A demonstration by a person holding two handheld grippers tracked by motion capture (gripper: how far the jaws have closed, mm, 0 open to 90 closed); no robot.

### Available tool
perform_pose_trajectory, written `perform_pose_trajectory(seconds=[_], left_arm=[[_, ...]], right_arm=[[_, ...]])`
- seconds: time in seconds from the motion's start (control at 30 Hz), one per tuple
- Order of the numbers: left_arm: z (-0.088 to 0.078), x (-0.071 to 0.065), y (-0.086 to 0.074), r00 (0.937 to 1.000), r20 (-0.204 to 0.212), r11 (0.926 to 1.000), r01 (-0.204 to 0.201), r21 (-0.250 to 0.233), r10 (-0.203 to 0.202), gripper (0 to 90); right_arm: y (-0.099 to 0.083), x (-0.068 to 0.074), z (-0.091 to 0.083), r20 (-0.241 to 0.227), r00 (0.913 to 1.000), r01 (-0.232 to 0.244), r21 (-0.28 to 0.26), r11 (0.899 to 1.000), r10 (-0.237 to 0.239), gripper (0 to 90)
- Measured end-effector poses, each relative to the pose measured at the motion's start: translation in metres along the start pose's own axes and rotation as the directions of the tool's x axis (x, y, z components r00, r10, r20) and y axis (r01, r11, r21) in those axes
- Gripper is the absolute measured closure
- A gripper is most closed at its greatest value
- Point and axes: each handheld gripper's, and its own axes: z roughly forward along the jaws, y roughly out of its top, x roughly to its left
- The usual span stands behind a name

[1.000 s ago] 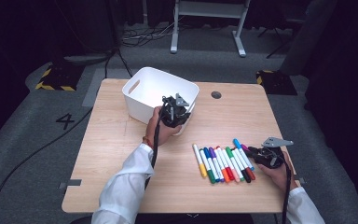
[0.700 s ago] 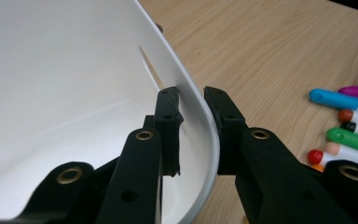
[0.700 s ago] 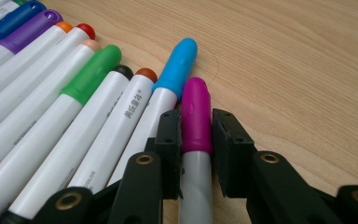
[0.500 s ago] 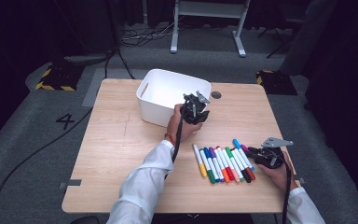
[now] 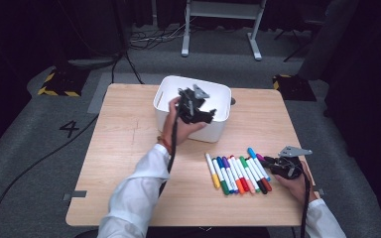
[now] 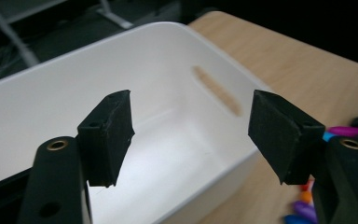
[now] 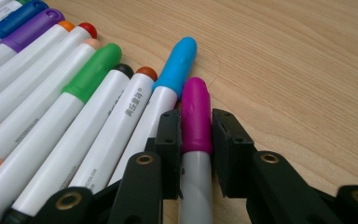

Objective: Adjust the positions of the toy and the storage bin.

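Observation:
My left gripper [image 5: 198,111] hovers above the near side of a white bin [image 5: 171,80] at the back middle of the table. Its jaws have just been opening, and in the left gripper view [image 6: 191,126] nothing is between them; the bin [image 6: 168,60] below looks bare inside. At the front right, my right gripper [image 5: 273,163] rests low on the wood, shut [image 7: 196,126] on a magenta-capped marker [image 7: 196,100]. That marker lies at the right end of a row of coloured markers [image 5: 235,173], beside a blue-capped one [image 7: 179,58].
The wooden table [image 5: 124,148] has bare wood left of the bin and in front of the markers. A person's white sleeve [image 5: 134,198] crosses the front middle. A small dark round spot [image 5: 233,101] sits behind the bin. Cables lie on the grey floor beyond.
The bin slid to the right while my left gripper was shut at its near rim. The gripper then let go, opened and lifted over the bin. The right gripper stayed put.

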Motion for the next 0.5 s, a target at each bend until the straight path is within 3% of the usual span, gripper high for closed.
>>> perform_pose_trajectory(seconds=[0.07,0.1,0.13,0.17,0.2,0.27,0.33,0.37,0.43,0.5], left_arm=[[-0.013,0.024,-0.006,0.9984,-0.051,0.9997,0.024,-0.005,-0.024,26.1],[-0.013,0.024,-0.006,0.9984,-0.051,0.9997,0.024,-0.005,-0.024,24.5],[-0.022,0.046,-0.016,0.9969,-0.065,0.999,0.043,-0.008,-0.044,23.7],[-0.024,0.055,-0.023,0.996,-0.064,0.9981,0.061,-0.009,-0.062,23.8],[-0.024,0.055,-0.023,0.996,-0.064,0.9981,0.061,-0.009,-0.062,24.1],[-0.026,0.072,-0.038,0.9972,0.021,0.9974,0.072,0.003,-0.072,26.0],[-0.024,0.077,-0.049,0.995,0.097,0.9997,0.022,0.01,-0.023,25.8],[-0.021,0.076,-0.056,0.985,0.171,0.9992,-0.025,0.031,0.019,26.7],[-0.015,0.071,-0.06,0.9797,0.192,0.9964,-0.069,0.05,0.058,26.3],[-0.012,0.068,-0.06,0.9772,0.201,0.9951,-0.082,0.056,0.069,25.8]], right_arm=[[0.0,0.0,0.0,0.002,1.0,-0.003,-0.001,1.0,0.003,73.5],[0.0,0.0,0.0,0.001,1.0,-0.003,-0.001,1.0,0.003,73.5],[0.0,0.0,0.0,0.0,1.0,-0.001,-0.002,1.0,0.001,73.5],[0.0,0.0,0.001,-0.001,1.0,-0.001,-0.003,1.0,0.001,73.5],[0.0,0.0,0.001,-0.001,1.0,-0.001,-0.003,1.0,0.001,73.5],[0.0,0.0,0.001,-0.003,1.0,-0.002,-0.004,1.0,0.002,73.5],[0.0,0.0,0.001,-0.004,1.0,-0.004,-0.004,1.0,0.004,73.6],[0.0,0.0,0.001,-0.004,1.0,-0.005,-0.004,1.0,0.005,73.6],[0.0,0.0,0.001,-0.004,1.0,-0.005,-0.004,1.0,0.005,73.6],[0.0,0.0,0.001,-0.005,1.0,-0.005,-0.004,1.0,0.005,73.6]])
